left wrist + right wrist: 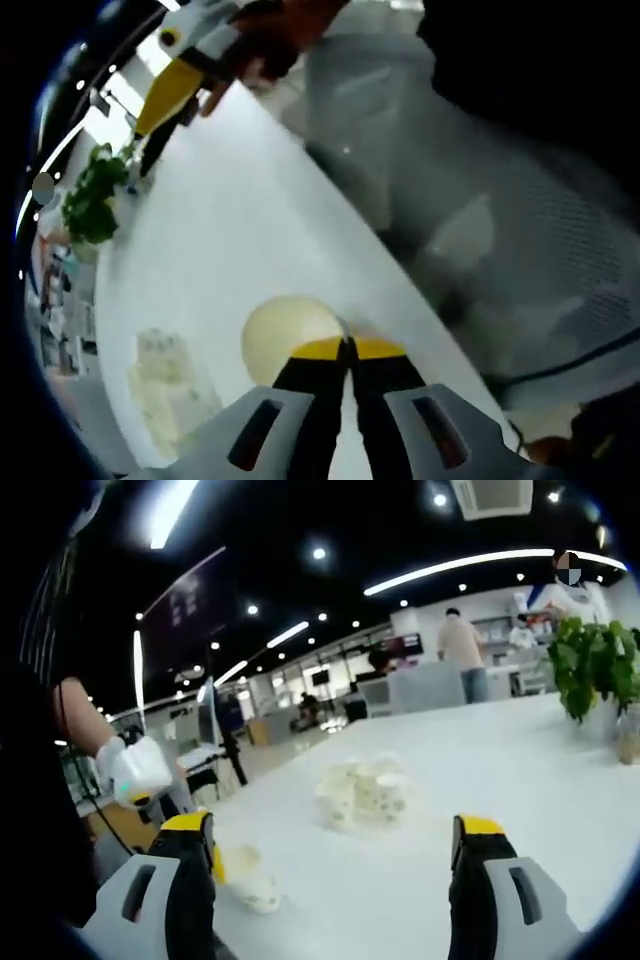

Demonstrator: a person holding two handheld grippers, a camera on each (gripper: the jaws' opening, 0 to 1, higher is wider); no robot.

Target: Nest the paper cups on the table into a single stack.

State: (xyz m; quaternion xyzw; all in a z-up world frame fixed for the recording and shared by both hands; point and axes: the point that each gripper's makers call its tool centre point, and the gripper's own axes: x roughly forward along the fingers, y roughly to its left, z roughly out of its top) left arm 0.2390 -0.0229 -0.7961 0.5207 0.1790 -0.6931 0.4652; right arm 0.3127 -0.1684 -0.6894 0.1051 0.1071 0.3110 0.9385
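In the left gripper view, the left gripper (347, 349) is sitting at 6 o'clock with its yellow-tipped jaws pressed together, a pale paper cup (288, 332) lying on the white table (230, 220) just beyond the tips; whether the jaws are pinching its rim cannot be told. The right gripper (178, 80) is hovering at 11 o'clock near a green plant (95, 195). In the right gripper view, the right gripper (335, 845) is standing with jaws spread wide. A cup (248, 876) is resting at 7 o'clock beside its left jaw, and a crumpled white wrapper (365, 792) is lying near centre.
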